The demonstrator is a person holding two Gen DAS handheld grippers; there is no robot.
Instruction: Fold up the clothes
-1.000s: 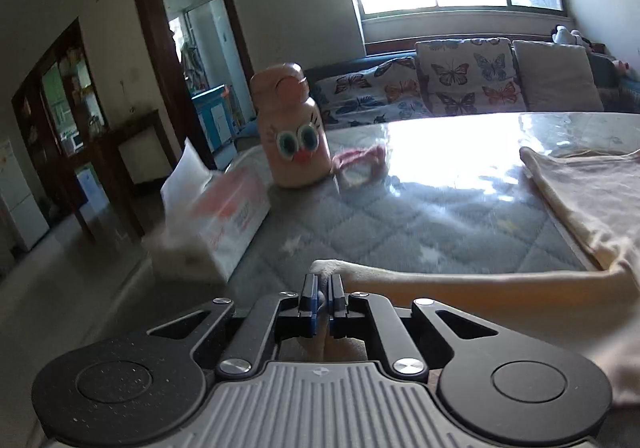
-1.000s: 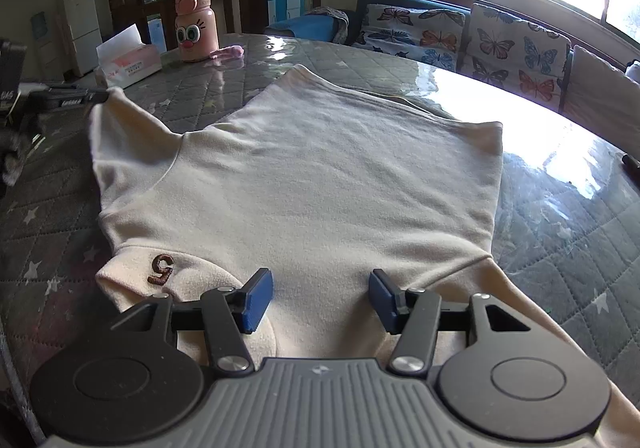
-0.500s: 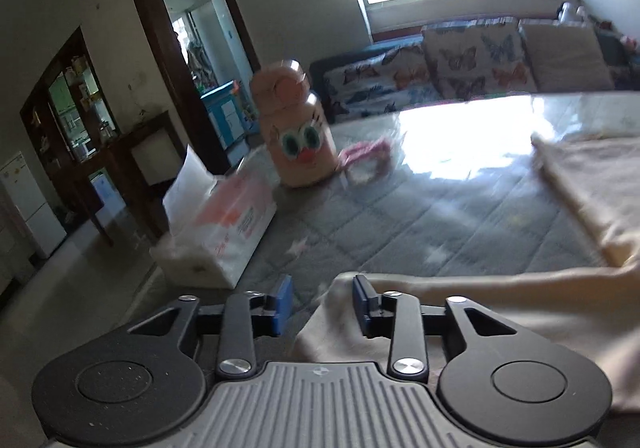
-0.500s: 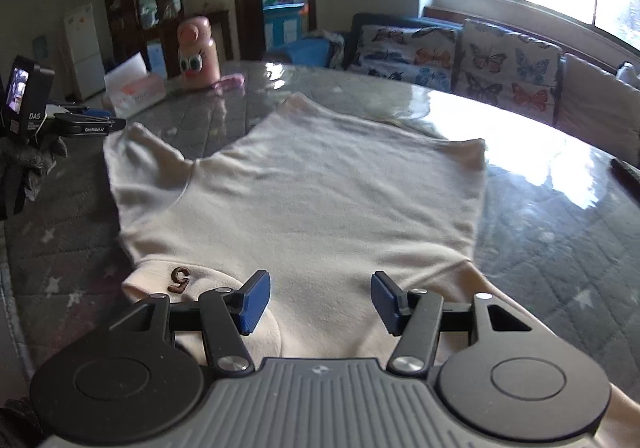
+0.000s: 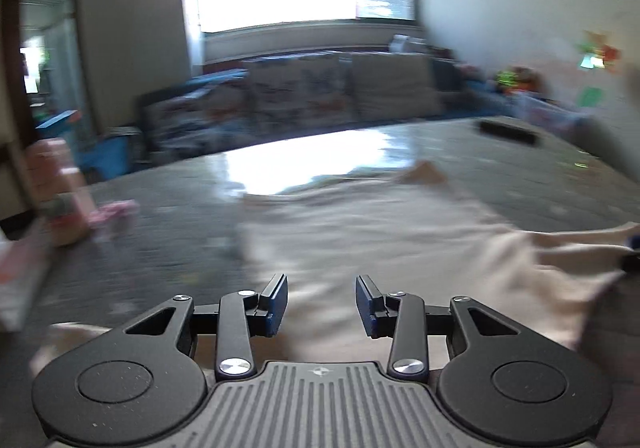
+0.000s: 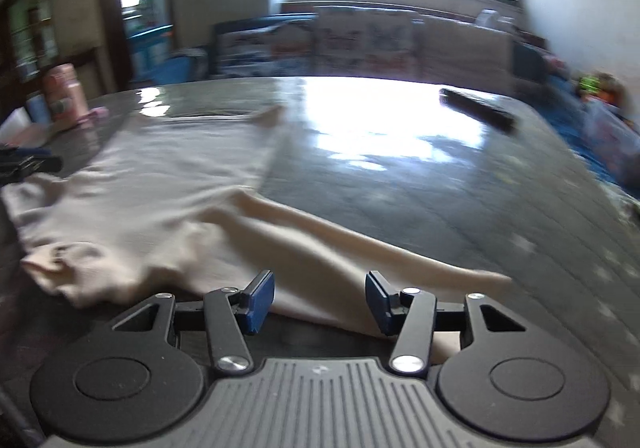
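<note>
The left gripper [image 5: 321,304] had its blue pads apart and closing, with nothing pressed between them; cream cloth only lay beneath the gap. The right gripper [image 6: 320,302] was likewise apart and closing, its pads clear of the fabric that passed under them.

Just ahead of the left fingers spread the cream shirt [image 5: 360,232], blurred, rumpled toward the right. In the right wrist view the shirt [image 6: 152,184] lay ahead and to the left of the fingers, and one long sleeve [image 6: 360,244] ran from its body across to just beyond the right finger.

All of this rested on the grey quilted table [image 6: 460,176]. Farther off, to the left of both grippers, stood a pink bottle [image 6: 64,96]. A dark flat object [image 6: 476,108], too blurred to name, lay far ahead on the right. Beyond the table stood a sofa with patterned cushions [image 5: 304,96].
</note>
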